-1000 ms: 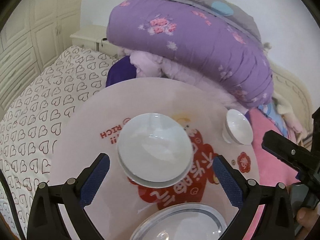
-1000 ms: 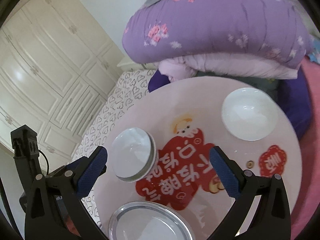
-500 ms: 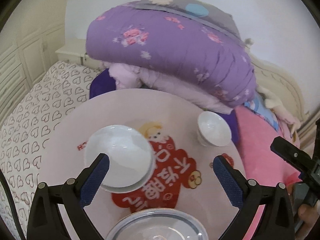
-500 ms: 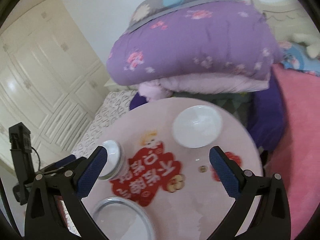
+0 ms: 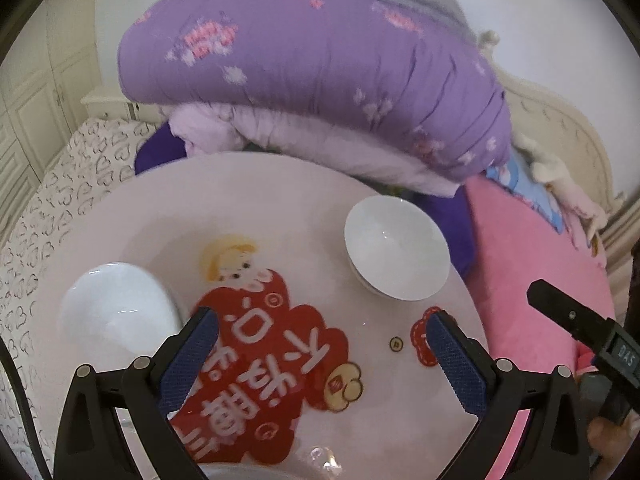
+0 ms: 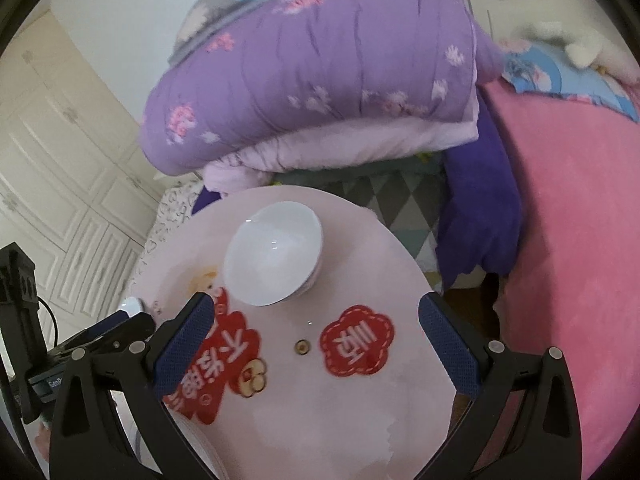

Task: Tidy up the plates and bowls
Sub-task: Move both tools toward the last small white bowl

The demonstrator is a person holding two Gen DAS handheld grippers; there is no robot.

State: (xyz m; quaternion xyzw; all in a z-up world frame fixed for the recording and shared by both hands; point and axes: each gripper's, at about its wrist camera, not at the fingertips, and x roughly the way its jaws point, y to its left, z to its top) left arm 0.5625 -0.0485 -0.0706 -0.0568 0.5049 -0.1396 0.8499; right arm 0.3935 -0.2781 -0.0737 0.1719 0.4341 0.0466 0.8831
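the folded purple quilt [image 5: 312,80] lay on the bed behind the round pink desk [image 5: 280,208], with a pink blanket [image 6: 568,240] on the desk's right. the desk's red printed emblem [image 5: 256,364] serves as the landmark here. a white bowl [image 5: 396,246] stood upright beyond and to the right of the emblem, near the desk's far right edge. a second white bowl [image 5: 116,316] sat to the left of the emblem, seemingly resting on a plate, though blur hid the rim. just nearer than the emblem, at the desk's near edge, a sliver of a clear-rimmed plate [image 5: 248,472] showed. a small brown coin-like mark [image 6: 301,347] lay to the emblem's right.

the left tool [image 5: 320,356] hung over the emblem with its blue pads spread wide and nothing between them. the right tool [image 6: 316,344] hovered right of the emblem, likewise spread and empty, the far bowl just ahead of it.

this looked like the approach step, before any grasp. the next move would likely call for lowering one tool so a pad slipped inside the far bowl's rim, pinching the wall, then carrying it to the other dishes.
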